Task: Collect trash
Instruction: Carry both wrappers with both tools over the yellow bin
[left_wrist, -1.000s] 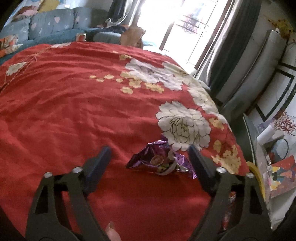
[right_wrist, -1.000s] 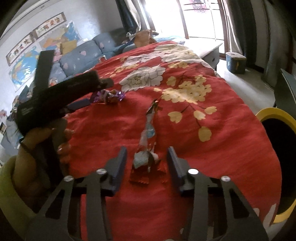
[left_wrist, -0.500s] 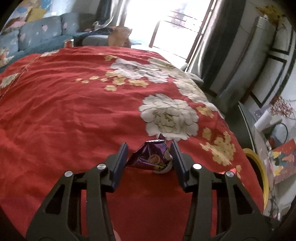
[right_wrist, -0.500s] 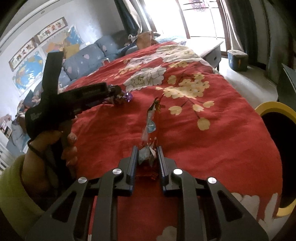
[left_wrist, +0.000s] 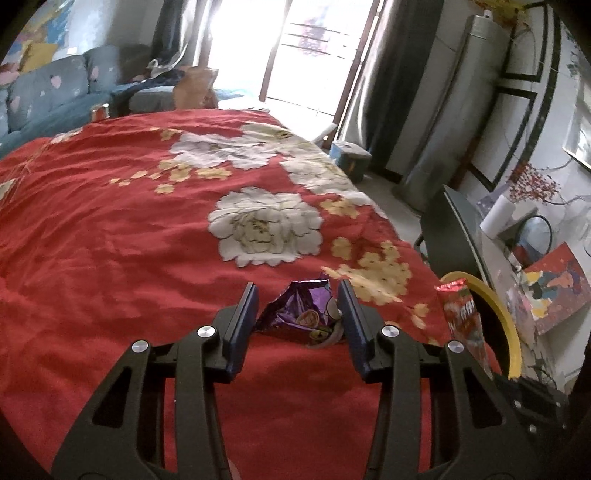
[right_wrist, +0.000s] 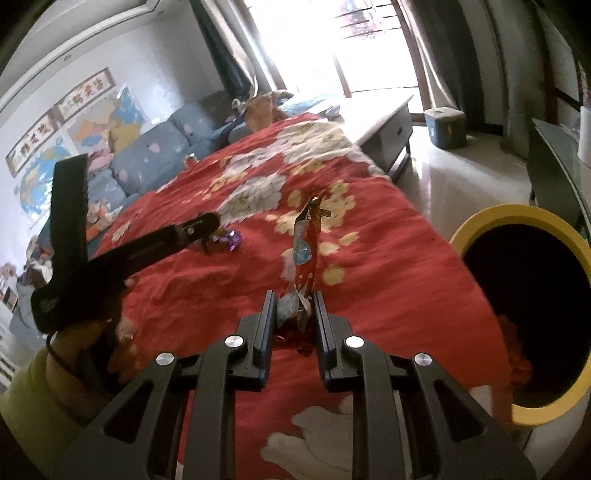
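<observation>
A crumpled purple wrapper (left_wrist: 303, 314) sits pinched between the pads of my left gripper (left_wrist: 297, 295), held just above the red floral cloth (left_wrist: 110, 240). The right wrist view shows the same purple wrapper (right_wrist: 229, 238) at the tip of the left gripper (right_wrist: 210, 236), which a hand (right_wrist: 92, 332) in a yellow-green sleeve holds. My right gripper (right_wrist: 294, 306) is shut on the lower end of a long red wrapper (right_wrist: 304, 240), which stands up from the jaws. That red wrapper (left_wrist: 461, 317) also shows at the right of the left wrist view.
A yellow-rimmed dark bin (right_wrist: 517, 214) stands by the cloth's right edge, also seen as the bin (left_wrist: 509, 317). A blue sofa (right_wrist: 155, 155) lies beyond the cloth, with a low grey table (right_wrist: 388, 125) and a blue box (right_wrist: 445, 127) on the floor. A dark chair (left_wrist: 454, 236) and a cluttered side table (left_wrist: 546, 288) stand at right.
Both grippers closed from open, the left on the purple wrapper and the right on the red one. Both then rose off the cloth and shifted towards the bin side.
</observation>
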